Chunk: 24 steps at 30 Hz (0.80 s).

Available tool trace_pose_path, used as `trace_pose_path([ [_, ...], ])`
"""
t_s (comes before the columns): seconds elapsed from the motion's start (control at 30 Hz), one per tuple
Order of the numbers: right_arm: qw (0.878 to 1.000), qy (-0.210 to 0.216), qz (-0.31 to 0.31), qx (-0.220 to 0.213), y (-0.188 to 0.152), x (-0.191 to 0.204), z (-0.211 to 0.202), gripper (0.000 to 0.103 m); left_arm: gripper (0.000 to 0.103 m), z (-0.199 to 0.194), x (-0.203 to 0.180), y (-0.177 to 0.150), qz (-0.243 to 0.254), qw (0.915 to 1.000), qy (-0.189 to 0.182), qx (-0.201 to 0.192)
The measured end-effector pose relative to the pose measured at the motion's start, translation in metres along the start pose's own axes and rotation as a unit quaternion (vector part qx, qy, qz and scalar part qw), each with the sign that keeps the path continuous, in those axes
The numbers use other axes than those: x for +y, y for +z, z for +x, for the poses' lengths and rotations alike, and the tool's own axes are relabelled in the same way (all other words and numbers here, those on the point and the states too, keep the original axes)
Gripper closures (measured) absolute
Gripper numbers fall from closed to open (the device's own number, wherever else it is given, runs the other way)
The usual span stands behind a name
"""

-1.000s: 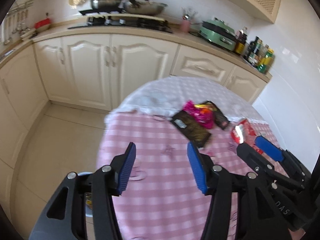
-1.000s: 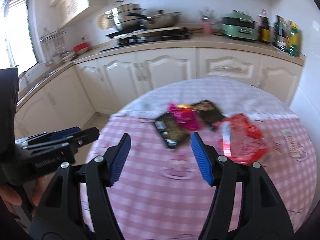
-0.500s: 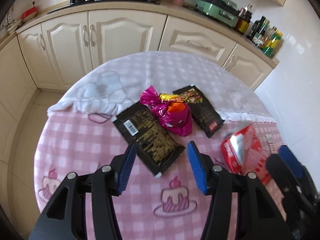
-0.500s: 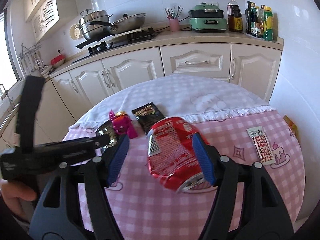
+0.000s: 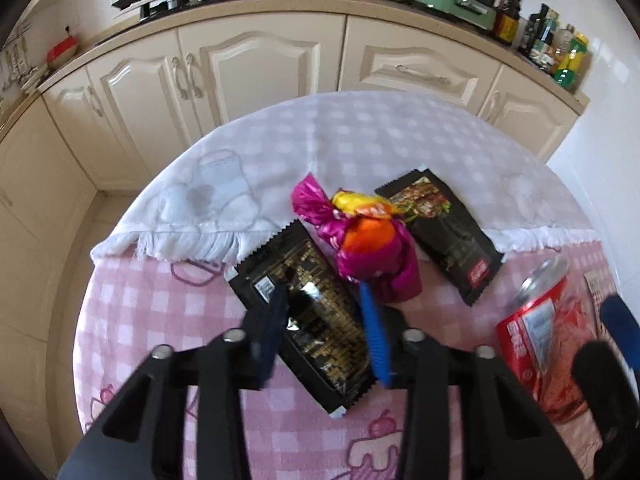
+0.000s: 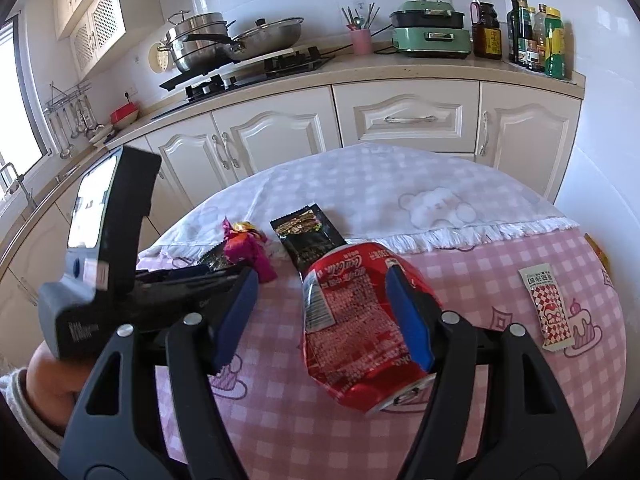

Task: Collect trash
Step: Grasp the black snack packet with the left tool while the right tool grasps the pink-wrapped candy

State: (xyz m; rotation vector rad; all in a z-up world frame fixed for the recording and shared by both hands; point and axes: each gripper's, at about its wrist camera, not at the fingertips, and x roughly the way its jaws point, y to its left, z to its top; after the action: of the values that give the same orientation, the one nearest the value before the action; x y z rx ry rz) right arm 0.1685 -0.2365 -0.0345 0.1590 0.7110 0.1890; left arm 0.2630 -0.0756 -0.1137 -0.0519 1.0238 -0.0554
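Closing around the black wrapper [image 5: 316, 320] at frame centre, the left hand-held gripper [image 5: 324, 328] readies a lift; the right hand-held gripper [image 6: 320, 316] gapes around the crushed can [image 6: 356, 320], not yet pinching.

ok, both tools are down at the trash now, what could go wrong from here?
1. The left tool is closing over the black snack wrapper, which lies flat on the tablecloth; the pads may pinch cloth or slide off the film.
2. The pink foil wrapper overlaps that black wrapper, so lifting could drag it along.
3. The right tool straddles the crushed Coca-Cola can, not gripping yet; the dented, rounded can could roll or squirt out.
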Motion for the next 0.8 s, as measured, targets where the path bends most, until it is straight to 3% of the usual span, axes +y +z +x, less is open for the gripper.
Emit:
trace_pose_path([
  [0.13,1.000,-0.004,0.000,0.005,0.003,0.006,0.006,0.037,0.090,-0.008,0.008,-0.006,0.008,0.9995,-0.031,-0.003],
  [0.23,1.000,-0.007,-0.008,0.010,0.005,0.015,0.012,0.037,0.095,-0.015,0.015,-0.012,0.009,0.9991,-0.041,-0.003],
  [0.57,0.997,-0.007,-0.065,0.041,0.012,0.075,0.057,0.037,0.097,-0.048,0.084,-0.029,-0.035,0.9970,-0.058,-0.035],
  [0.8,0.991,-0.038,-0.098,0.085,0.011,0.100,0.108,0.037,0.097,-0.062,0.118,-0.034,-0.049,0.9958,-0.061,-0.048],
])
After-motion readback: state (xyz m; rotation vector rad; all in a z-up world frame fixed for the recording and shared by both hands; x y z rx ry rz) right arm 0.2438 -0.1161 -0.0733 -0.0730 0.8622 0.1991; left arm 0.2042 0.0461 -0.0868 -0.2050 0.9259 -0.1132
